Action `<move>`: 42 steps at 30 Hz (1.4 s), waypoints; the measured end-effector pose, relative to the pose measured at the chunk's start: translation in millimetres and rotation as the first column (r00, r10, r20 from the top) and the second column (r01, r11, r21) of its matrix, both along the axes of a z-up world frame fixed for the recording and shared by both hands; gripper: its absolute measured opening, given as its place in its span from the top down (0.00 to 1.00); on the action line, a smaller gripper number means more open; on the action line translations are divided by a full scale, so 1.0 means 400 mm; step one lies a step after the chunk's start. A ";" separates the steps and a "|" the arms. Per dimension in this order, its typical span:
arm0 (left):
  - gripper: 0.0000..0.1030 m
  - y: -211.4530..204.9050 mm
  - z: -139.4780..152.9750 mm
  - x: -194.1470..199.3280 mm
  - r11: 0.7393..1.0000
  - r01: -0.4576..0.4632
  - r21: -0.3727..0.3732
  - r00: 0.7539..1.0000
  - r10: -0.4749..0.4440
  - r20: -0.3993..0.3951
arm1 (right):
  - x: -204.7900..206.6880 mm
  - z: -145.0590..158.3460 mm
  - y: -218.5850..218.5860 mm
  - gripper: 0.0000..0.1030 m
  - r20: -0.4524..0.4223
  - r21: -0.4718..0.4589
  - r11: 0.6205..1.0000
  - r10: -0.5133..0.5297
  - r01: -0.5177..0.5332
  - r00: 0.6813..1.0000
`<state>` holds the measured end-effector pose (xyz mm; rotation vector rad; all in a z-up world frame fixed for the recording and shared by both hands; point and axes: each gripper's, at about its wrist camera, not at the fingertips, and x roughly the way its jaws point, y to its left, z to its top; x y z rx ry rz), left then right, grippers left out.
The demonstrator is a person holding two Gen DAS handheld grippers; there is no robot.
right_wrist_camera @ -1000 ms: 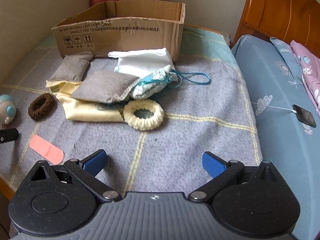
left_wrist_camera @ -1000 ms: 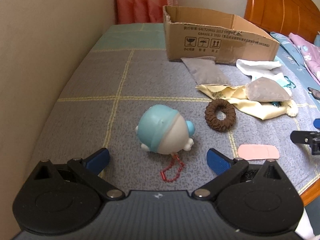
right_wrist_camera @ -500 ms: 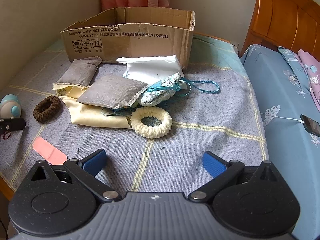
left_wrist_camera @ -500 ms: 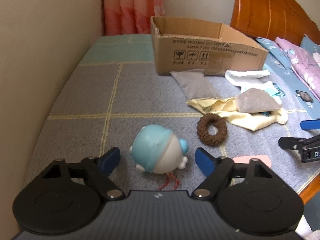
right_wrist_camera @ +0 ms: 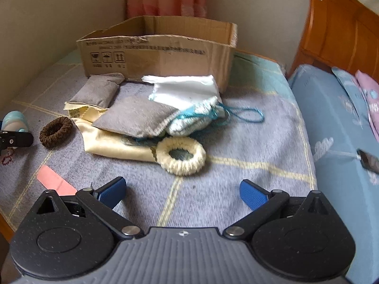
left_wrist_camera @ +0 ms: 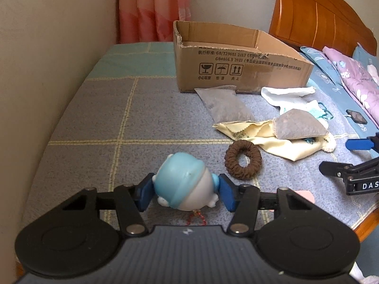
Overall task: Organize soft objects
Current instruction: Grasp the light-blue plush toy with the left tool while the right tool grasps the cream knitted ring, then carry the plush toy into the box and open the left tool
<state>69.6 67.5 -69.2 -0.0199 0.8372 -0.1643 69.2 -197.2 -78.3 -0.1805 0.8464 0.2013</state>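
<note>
**Toy pinched near the bed's edge**

The left gripper (left_wrist_camera: 184, 193) is clenched on the round blue-and-white toy (left_wrist_camera: 186, 187), which sits low on the grey blanket (left_wrist_camera: 99, 123) close to the near edge. The right gripper (right_wrist_camera: 182, 195) is spread wide and holds nothing. The toy's smooth, rounded sides could squirt out of the pads if squeezed off-centre, and its red bead chain (left_wrist_camera: 195, 219) may snag. Open blanket leads to the cardboard box (left_wrist_camera: 236, 68); the wall hems the left side.

Wooden headboard (left_wrist_camera: 327, 21), pink curtain (left_wrist_camera: 151, 9), phone (left_wrist_camera: 356, 119), floral bedding (left_wrist_camera: 355, 80)
</note>
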 end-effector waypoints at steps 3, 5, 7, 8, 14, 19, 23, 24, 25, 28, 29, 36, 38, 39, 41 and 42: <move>0.45 0.001 0.001 0.002 1.000 -0.005 -0.005 1.000 0.005 -0.004 | 0.011 0.004 0.002 0.13 0.015 0.009 0.999 0.040 -0.040 0.999; 0.45 0.001 0.002 0.004 1.000 -0.005 -0.003 1.000 0.005 -0.006 | 0.023 0.009 -0.001 0.21 0.018 0.019 0.998 0.056 -0.056 0.998; 0.45 0.000 0.002 0.006 1.000 -0.006 -0.003 1.000 0.006 -0.008 | 0.035 0.012 -0.006 0.29 0.017 0.033 0.997 0.065 -0.065 0.998; 0.45 0.000 0.003 0.005 1.000 -0.007 -0.003 1.000 0.007 -0.008 | 0.041 0.012 -0.009 0.31 0.015 0.039 0.997 0.070 -0.071 0.997; 0.46 0.001 0.006 0.000 1.000 0.001 -0.005 1.000 -0.001 -0.009 | 0.044 0.019 -0.014 0.53 0.017 0.042 0.996 0.079 -0.080 0.997; 0.46 -0.002 0.009 -0.012 0.999 0.033 -0.007 0.999 -0.033 -0.013 | 0.008 0.033 -0.022 0.54 0.004 0.048 0.995 0.083 -0.083 0.997; 0.43 -0.003 0.005 -0.014 1.000 0.030 0.002 0.999 -0.030 -0.011 | -0.011 0.034 -0.020 0.52 -0.003 0.036 0.995 0.093 -0.093 0.996; 0.40 -0.002 0.006 -0.015 1.000 0.029 0.002 1.000 -0.029 -0.009 | -0.012 0.032 -0.019 0.50 -0.003 0.029 0.995 0.092 -0.092 0.996; 0.38 -0.002 0.007 -0.016 1.000 0.030 0.003 1.000 -0.030 -0.005 | -0.011 0.028 -0.016 0.47 0.000 0.017 0.996 0.086 -0.086 0.996; 0.37 -0.003 0.009 -0.019 0.999 0.033 0.006 0.999 -0.033 -0.002 | -0.010 0.025 -0.013 0.46 0.003 0.018 0.997 0.080 -0.080 0.997; 0.38 -0.003 0.010 -0.020 0.999 0.036 0.005 0.999 -0.036 0.001 | -0.009 0.023 -0.012 0.46 0.003 0.021 0.997 0.078 -0.078 0.997; 0.48 -0.001 0.028 -0.029 0.999 0.049 -0.004 0.999 -0.049 -0.001 | -0.014 0.028 -0.007 0.53 0.009 0.001 0.998 0.063 -0.063 0.998; 0.49 -0.005 0.042 -0.034 0.999 0.053 0.006 0.999 -0.053 0.002 | -0.025 0.039 -0.006 0.53 0.023 -0.008 0.998 0.066 -0.066 0.998; 0.49 -0.005 0.050 -0.036 0.999 0.052 0.007 0.999 -0.052 0.005 | -0.030 0.047 -0.007 0.54 0.029 -0.011 0.998 0.068 -0.067 0.997; 0.49 -0.005 0.071 -0.038 0.998 0.057 -0.001 0.998 -0.057 0.008 | -0.041 0.066 -0.010 0.55 0.042 -0.006 0.998 0.066 -0.065 0.997; 0.49 -0.006 0.084 -0.037 0.998 0.060 -0.005 0.998 -0.060 0.015 | -0.046 0.076 -0.012 0.55 0.048 -0.001 0.998 0.068 -0.068 0.997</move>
